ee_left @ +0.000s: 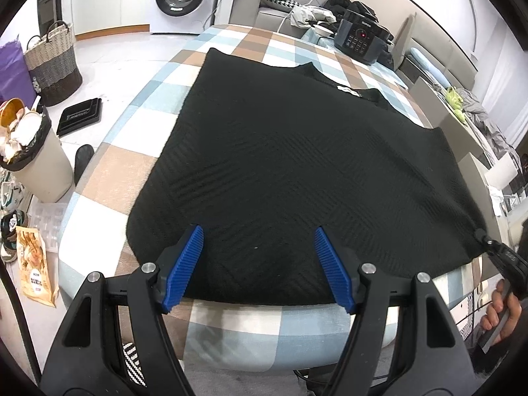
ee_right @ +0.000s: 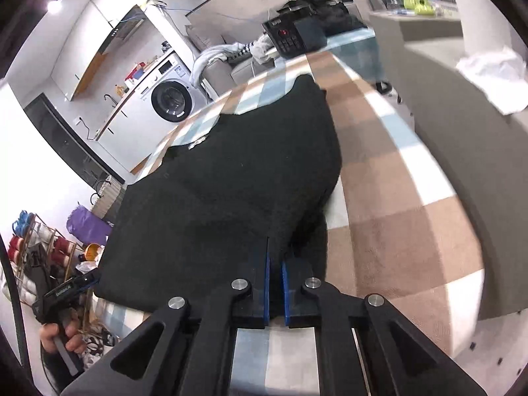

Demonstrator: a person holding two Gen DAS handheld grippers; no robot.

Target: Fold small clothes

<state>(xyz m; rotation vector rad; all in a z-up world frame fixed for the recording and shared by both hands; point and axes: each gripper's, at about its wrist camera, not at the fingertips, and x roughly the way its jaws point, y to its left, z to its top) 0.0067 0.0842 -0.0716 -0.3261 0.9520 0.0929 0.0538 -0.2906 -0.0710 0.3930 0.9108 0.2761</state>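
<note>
A black knit garment (ee_left: 280, 165) lies spread flat on the checked table cover (ee_left: 231, 323), a white label near its far neckline. My left gripper (ee_left: 257, 241) is open, its blue pads over the garment's near hem, holding nothing. My right gripper (ee_right: 275, 264) is shut on the garment's near right corner (ee_right: 297, 231), which is pulled up slightly; it also shows at the right edge of the left wrist view (ee_left: 485, 239). The garment fills the middle of the right wrist view (ee_right: 231, 181).
A black cooker (ee_left: 361, 38) stands at the table's far end. A trash bin (ee_left: 29, 161), a woven basket (ee_left: 54, 62) and a snack bag (ee_left: 34, 264) are on the floor at left. A grey sofa (ee_right: 462, 148) is at right.
</note>
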